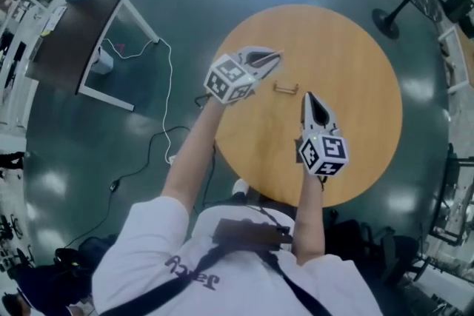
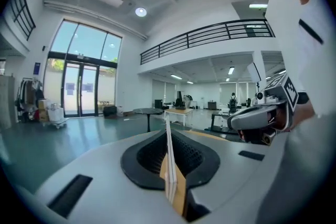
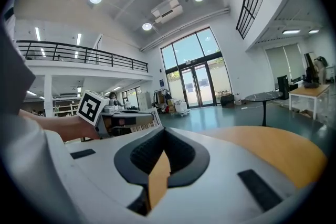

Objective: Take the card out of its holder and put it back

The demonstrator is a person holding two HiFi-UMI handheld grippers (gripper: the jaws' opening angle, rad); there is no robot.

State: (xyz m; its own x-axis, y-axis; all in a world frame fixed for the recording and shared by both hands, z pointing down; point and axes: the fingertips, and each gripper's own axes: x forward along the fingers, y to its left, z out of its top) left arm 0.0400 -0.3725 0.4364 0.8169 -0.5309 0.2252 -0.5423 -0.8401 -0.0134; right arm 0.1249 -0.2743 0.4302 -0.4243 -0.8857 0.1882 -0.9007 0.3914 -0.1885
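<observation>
Right gripper (image 1: 308, 96) hovers over the round worktop (image 1: 363, 63), its fingers (image 3: 137, 157) closed together on nothing. Just beyond its tip lies the small card holder (image 1: 286, 88). Left gripper (image 1: 277, 55), near the holder, pinches the thin white card (image 2: 168, 149) edge-on and upright between its nearly closed fingers (image 2: 144, 157).

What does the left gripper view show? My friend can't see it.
The left claw pinches a thin white card, seen edge-on. The right claw hovers nearby at the right, in a big bright hall.
</observation>
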